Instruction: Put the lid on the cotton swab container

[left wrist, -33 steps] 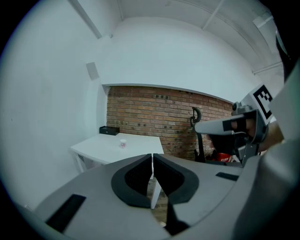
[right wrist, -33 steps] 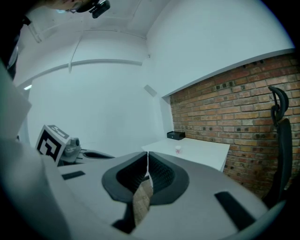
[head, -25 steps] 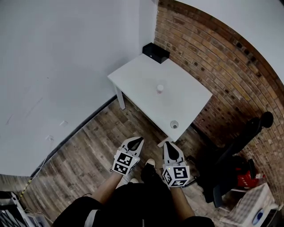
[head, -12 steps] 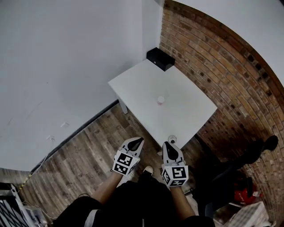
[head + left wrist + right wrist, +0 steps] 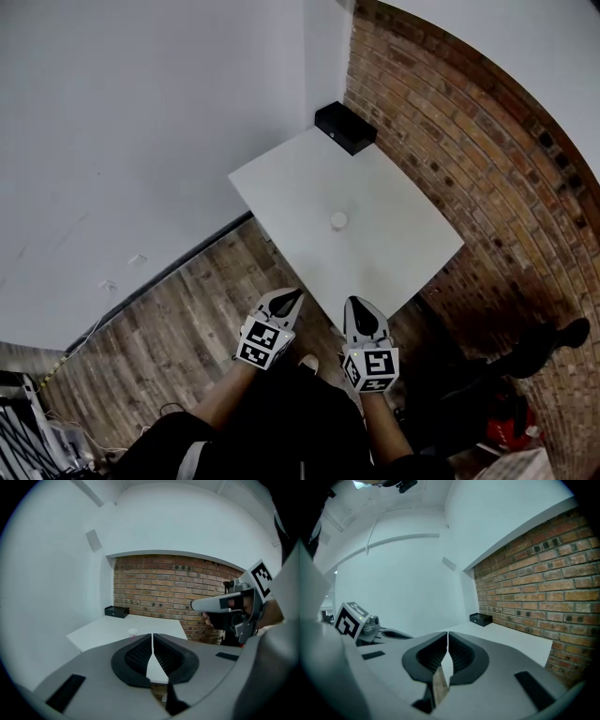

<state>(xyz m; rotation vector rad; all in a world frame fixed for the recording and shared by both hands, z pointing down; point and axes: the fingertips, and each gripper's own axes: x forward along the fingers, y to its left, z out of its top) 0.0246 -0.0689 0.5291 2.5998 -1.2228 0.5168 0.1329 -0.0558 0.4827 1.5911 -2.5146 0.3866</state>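
A small white round container (image 5: 338, 221) stands near the middle of the white table (image 5: 394, 202); in the left gripper view the container (image 5: 132, 632) shows just past my jaw tips. I see no lid in these views. My left gripper (image 5: 293, 295) hangs over the wooden floor short of the table's near edge. It is shut with nothing in it (image 5: 152, 635). My right gripper (image 5: 359, 303) is beside it at the table's near corner, also shut and empty (image 5: 447, 633). Its body covers that corner.
A black box (image 5: 345, 127) sits at the table's far corner against the brick wall (image 5: 487, 159). A white wall (image 5: 141, 141) runs along the left. Wooden floor (image 5: 178, 319) lies between me and the table. A dark chair (image 5: 544, 342) stands at the right.
The table has come nearer to both grippers. A small round thing at the table's near corner, seen earlier, is now hidden behind my right gripper. Both grippers stay shut.
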